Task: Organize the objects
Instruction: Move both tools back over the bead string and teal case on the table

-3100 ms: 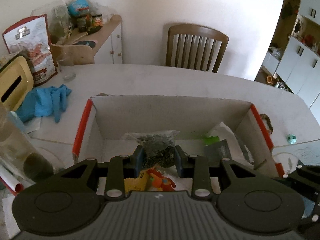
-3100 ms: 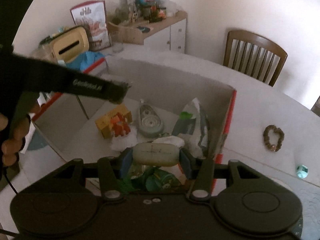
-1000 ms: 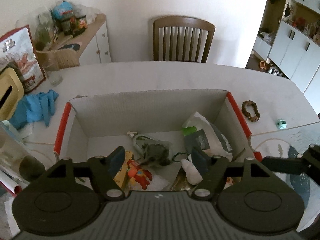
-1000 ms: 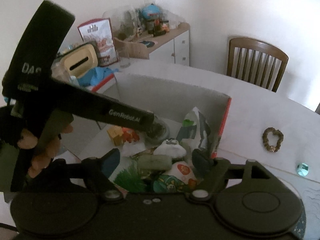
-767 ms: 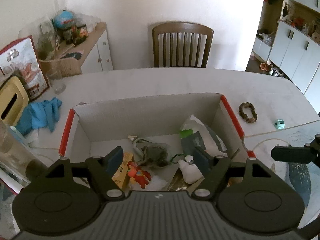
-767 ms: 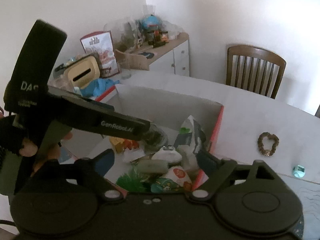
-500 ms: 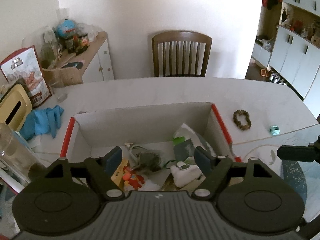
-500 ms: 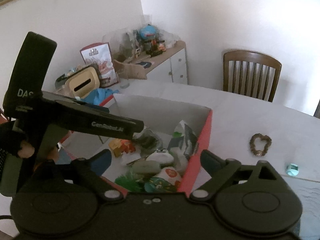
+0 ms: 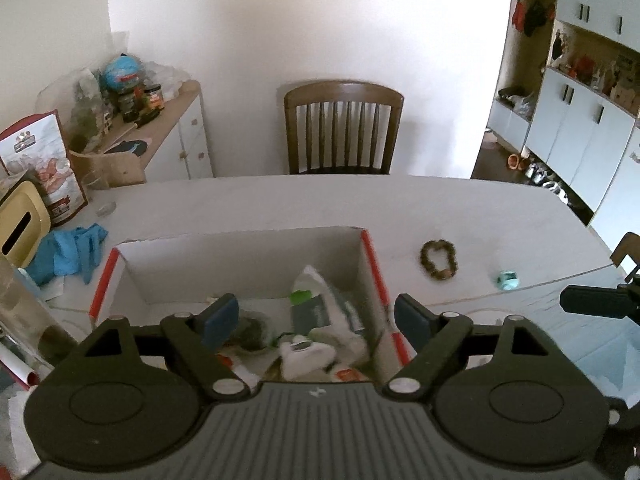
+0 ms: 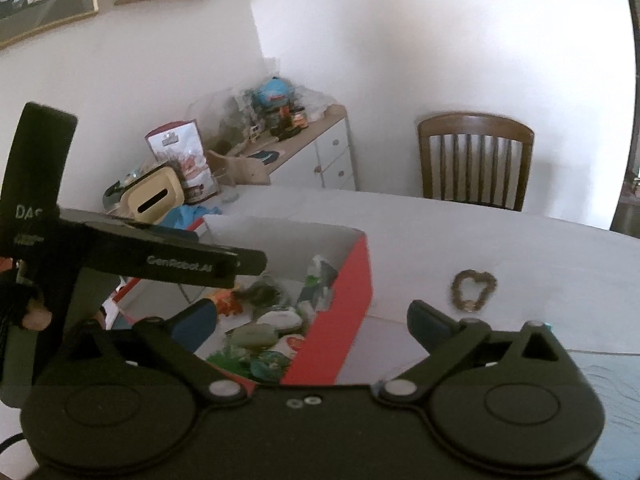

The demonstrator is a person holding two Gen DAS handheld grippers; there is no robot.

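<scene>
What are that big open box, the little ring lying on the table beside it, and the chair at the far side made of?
The box looks like cardboard: thin matte pale walls with red edges. The ring seems a bracelet of brown beads, perhaps wood or stone; too small to tell. The chair looks like dark varnished wood, with a slight sheen on its curved top rail and slats.

Right gripper (image 10: 314,320) hangs wide open at the bottom of the frame, nothing between its fingers. Red box (image 10: 348,304) sits centre frame, crammed with small items. Bracelet (image 10: 474,290) lies on the table (image 10: 460,236) to its right. Left gripper (image 10: 168,264) reaches in from the left edge.
</scene>
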